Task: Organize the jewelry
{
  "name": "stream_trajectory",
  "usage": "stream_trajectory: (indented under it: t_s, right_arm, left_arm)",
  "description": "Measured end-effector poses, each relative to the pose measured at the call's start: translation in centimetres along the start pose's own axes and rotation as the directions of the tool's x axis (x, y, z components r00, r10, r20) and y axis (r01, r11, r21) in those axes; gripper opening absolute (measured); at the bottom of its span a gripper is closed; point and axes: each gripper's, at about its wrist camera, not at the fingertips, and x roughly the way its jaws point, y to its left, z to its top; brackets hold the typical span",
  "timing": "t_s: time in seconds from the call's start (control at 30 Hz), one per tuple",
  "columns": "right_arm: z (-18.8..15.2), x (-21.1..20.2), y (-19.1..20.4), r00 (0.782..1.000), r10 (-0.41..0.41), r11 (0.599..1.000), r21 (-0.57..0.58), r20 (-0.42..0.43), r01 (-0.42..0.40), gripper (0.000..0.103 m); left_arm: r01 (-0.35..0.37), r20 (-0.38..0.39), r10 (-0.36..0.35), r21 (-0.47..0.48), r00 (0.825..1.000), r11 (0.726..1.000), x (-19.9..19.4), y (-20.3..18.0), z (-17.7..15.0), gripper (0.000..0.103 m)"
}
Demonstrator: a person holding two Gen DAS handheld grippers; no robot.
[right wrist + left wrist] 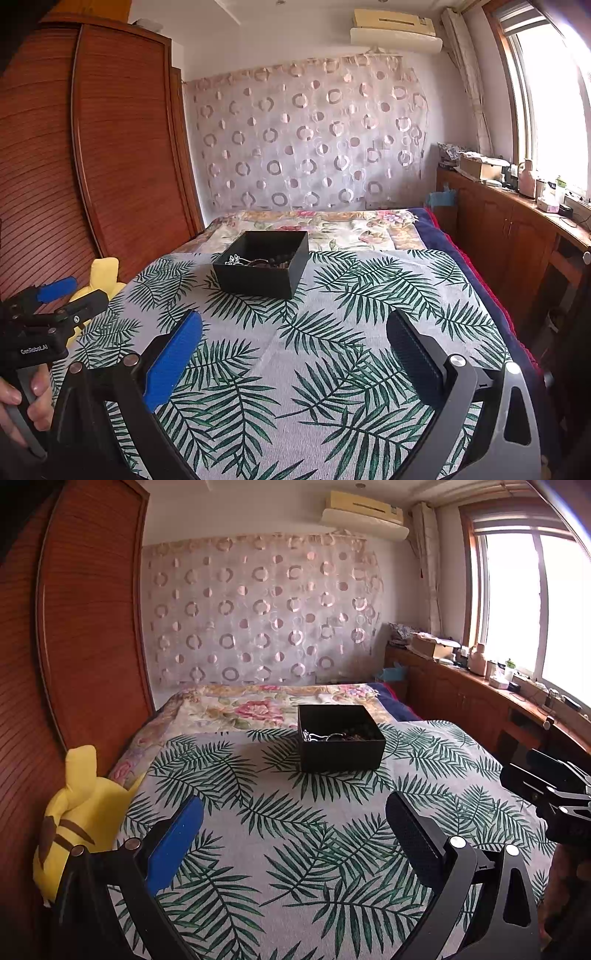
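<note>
Jewelry (334, 735) lay in a black box (341, 755) far ahead on the leaf cloth (295, 830), slightly right of the empty, wide-open left gripper (295, 834) and left of the empty, wide-open right gripper (295, 354).

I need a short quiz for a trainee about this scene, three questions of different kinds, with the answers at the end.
1. True or false: the black box stands on the leaf-print cloth.
2. The left gripper is: A) shut on a necklace B) open and empty C) inside the box.
3. What yellow thing lies at the cloth's left edge?

Key: 1 true. 2 B. 3 a plush toy. Note: the right gripper is also open, and jewelry lies in the box.
</note>
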Motion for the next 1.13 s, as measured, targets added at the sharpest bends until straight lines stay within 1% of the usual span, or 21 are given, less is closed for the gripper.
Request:
stream_trajectory:
  t_s: [1.13]
  right_arm:
    - [-0.01, -0.08, -0.15, 1.0, 0.0, 1.0, 0.001, -0.001, 0.0, 0.101]
  left_arm:
    - [0.006, 0.004, -0.006, -0.001, 1.0, 1.0, 0.17, -0.03, -0.3, 0.095]
